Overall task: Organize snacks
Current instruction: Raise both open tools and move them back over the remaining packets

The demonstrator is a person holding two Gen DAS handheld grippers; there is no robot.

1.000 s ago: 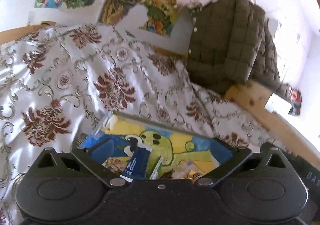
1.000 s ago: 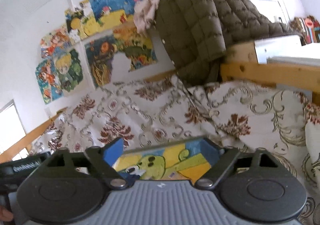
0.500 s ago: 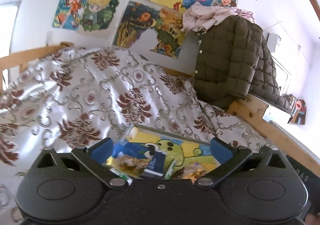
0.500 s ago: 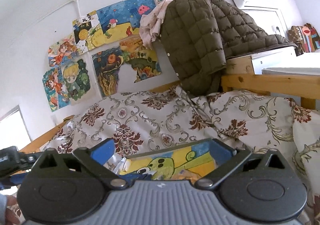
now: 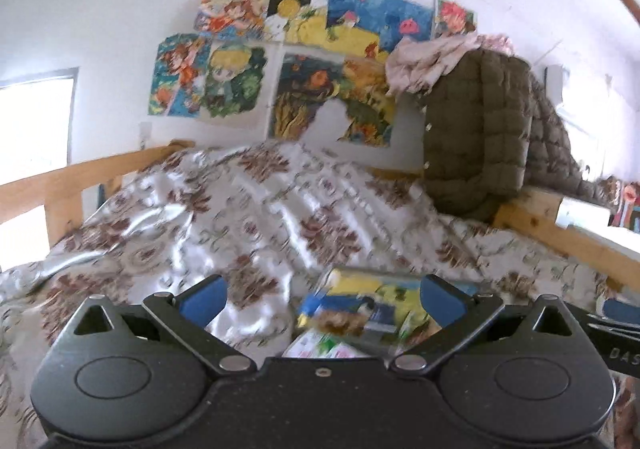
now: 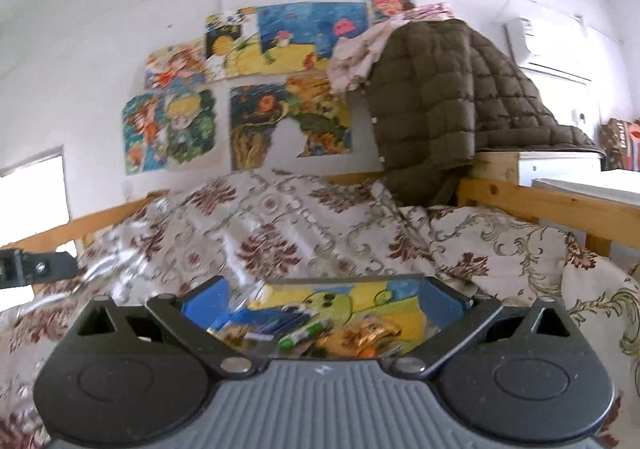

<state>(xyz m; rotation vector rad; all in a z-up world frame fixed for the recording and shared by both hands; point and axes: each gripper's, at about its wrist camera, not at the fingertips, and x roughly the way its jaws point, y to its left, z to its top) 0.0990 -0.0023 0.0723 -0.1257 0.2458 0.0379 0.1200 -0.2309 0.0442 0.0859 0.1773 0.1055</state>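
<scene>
fingers: left gripper [image 5: 322, 299] and right gripper [image 6: 322, 299] both spread, holding nothing | snacks [image 6: 304, 333]: loose heap on painted board [image 6: 400, 313] on bed [image 6: 280, 233] | progress: sorting apparently not begun, all left

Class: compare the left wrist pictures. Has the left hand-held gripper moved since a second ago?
Yes. The picture-bottomed snack tray, earlier centred between its blue fingers, now lies toward the right finger, so the left hand-held gripper has shifted left.
</scene>
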